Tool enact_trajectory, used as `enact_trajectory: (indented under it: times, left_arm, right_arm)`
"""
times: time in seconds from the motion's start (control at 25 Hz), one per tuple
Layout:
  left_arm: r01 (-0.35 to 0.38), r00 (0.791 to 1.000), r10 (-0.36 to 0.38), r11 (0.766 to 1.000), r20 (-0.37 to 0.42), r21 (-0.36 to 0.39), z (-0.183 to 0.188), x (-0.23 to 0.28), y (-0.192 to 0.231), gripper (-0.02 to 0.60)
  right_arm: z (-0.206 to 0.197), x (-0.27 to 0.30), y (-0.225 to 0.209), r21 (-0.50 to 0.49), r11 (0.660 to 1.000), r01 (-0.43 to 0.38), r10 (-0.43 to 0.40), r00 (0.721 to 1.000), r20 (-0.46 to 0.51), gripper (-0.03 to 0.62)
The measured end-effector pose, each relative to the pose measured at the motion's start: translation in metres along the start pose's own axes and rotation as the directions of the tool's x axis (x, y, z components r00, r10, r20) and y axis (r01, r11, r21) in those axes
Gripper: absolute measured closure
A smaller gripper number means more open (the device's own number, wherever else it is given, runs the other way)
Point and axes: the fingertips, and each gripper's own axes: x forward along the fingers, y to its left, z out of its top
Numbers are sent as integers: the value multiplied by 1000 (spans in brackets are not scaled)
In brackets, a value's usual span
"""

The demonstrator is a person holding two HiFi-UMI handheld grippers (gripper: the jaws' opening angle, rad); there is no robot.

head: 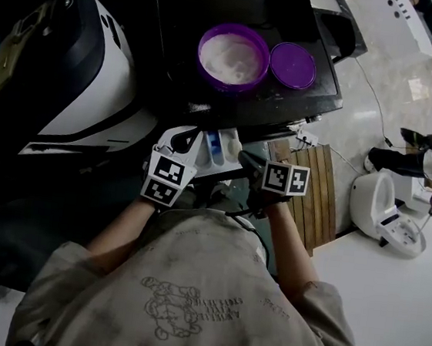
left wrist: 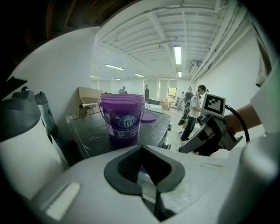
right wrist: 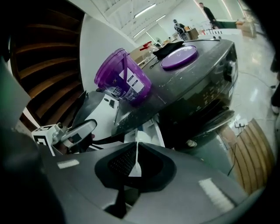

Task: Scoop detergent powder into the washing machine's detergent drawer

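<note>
Though both are closed, the left claw point(head: 182, 140) and right claw point(head: 244, 160) flank the open detergent drawer point(head: 220, 147).

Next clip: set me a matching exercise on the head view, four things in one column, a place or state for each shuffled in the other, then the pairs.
Things:
1. bucket
2. lid
3. drawer
4. wooden slats

Place or state:
A. on the floor
B. pulled out
C. open, white powder inside
D. lying flat on the machine, beside the bucket

Pairs: 1-C, 2-D, 3-B, 4-A
</note>
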Motion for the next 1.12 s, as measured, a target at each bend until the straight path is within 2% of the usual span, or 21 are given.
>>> enact_trajectory:
  times: [0.16,0.32,0.52,0.68,0.84,1.0,1.12]
  left_arm:
    - [5,1000,-5,999,-4,-38,-5,1,4,581]
    - [7,1000,-7,999,-9,-47,-8,1,6,581]
    - [10,1000,-11,999,-15,-54,-13,2,8,581]
    - [19,1000,-19,998,-15,-59,-17,3,6,581]
    - [22,1000,-23,998,-14,-67,-21,1,8,581]
    - [27,1000,-27,997,-8,-70,-25,-2,8,581]
    - [23,1000,-23,996,-1,-89,-28,-7,12,581]
  right_arm:
    - [-5,6,-9,-117,989,89,-93,995,-36,559]
    - [-11,11,-10,-216,968,128,-144,988,-62,559]
    - [-15,11,-16,-310,926,217,-251,965,-75,559]
    - [-16,11,-18,-405,878,255,-307,949,-69,559]
    - [-18,14,-14,-535,799,274,-362,930,-64,559]
    - [-21,14,-15,-649,695,310,-434,900,-35,559]
    - [-22,16,-12,-705,631,324,-464,886,-7,559]
